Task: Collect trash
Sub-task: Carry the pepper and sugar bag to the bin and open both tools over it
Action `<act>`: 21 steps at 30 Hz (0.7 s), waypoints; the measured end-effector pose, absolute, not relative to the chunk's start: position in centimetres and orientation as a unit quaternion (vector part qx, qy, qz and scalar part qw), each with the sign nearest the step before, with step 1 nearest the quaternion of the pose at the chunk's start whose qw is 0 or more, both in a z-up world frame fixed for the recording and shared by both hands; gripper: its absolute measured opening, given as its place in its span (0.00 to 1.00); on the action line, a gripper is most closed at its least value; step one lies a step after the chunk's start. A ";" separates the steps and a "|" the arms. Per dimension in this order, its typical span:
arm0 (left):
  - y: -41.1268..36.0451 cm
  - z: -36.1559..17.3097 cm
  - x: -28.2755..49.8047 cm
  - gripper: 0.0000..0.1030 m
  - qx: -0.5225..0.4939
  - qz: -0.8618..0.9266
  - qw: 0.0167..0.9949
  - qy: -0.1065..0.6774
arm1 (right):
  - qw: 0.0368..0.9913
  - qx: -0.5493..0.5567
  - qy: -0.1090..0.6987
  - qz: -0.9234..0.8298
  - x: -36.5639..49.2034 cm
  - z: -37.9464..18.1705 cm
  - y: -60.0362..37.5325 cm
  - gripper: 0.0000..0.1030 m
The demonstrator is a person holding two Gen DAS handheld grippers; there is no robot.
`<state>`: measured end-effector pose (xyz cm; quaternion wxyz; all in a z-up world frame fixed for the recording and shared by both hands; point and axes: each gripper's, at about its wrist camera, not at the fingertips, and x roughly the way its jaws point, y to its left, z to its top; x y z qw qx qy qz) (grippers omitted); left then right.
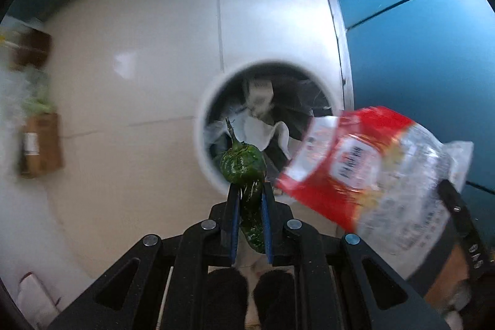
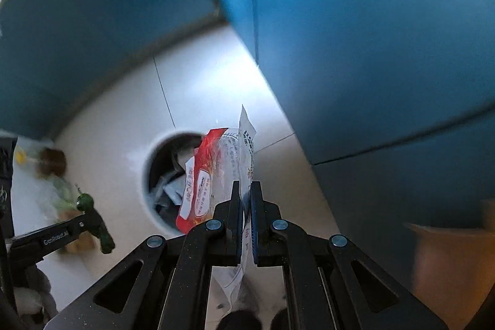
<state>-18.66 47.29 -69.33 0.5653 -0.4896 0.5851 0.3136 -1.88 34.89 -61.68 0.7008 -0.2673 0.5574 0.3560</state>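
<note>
My left gripper [image 1: 250,190] is shut on a dark green pepper [image 1: 244,164] with a stem, held above the near rim of a round white trash bin [image 1: 204,125] with paper and wrappers in it. My right gripper [image 2: 245,187] is shut on a red and clear plastic wrapper [image 2: 204,178], which hangs above the bin [image 2: 140,172]. The wrapper also shows at the right of the left wrist view [image 1: 368,166]. The left gripper with the pepper [image 2: 92,215] shows at the left of the right wrist view.
Blue cabinet fronts [image 1: 417,20] stand right of the bin and at the back. The floor is pale tile [image 1: 139,82]. Brown boxes and green scraps [image 1: 37,113] lie on the floor to the left. A brown cardboard box [image 2: 448,262] is at the right.
</note>
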 end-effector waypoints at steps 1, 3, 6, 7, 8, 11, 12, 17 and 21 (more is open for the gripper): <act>47.4 -70.9 -18.5 0.10 -0.496 0.309 0.562 0.585 | 0.697 -0.277 0.556 0.359 -2.2 -63.5 35.6 0.04; 47.8 -74.2 -17.7 0.12 -0.518 0.295 0.558 0.578 | 0.687 -0.289 0.559 0.364 -2.8 -66.8 36.7 0.04; 48.6 -77.2 -17.0 0.15 -0.539 0.280 0.551 0.572 | 0.676 -0.300 0.566 0.364 -3.1 -70.2 38.0 0.04; 48.8 -78.3 -16.9 0.16 -0.548 0.276 0.547 0.569 | 0.672 -0.303 0.570 0.362 -3.2 -70.9 38.3 0.05; 49.1 -78.7 -16.8 0.16 -0.552 0.276 0.544 0.569 | 0.667 -0.306 0.575 0.361 -3.3 -71.6 38.7 0.05; 49.8 -79.3 -16.6 0.48 -0.556 0.274 0.545 0.565 | 0.650 -0.302 0.598 0.359 -3.2 -73.0 39.6 0.22; 50.0 -79.2 -16.6 0.75 -0.553 0.276 0.548 0.564 | 0.643 -0.298 0.606 0.361 -2.7 -73.4 40.0 0.31; 50.3 -76.7 -17.5 0.90 -0.529 0.296 0.566 0.559 | 0.642 -0.278 0.611 0.371 -1.7 -72.4 39.0 0.82; 49.5 -73.4 -18.5 0.92 -0.453 0.334 0.592 0.577 | 0.654 -0.291 0.592 0.371 -1.8 -70.8 38.0 0.99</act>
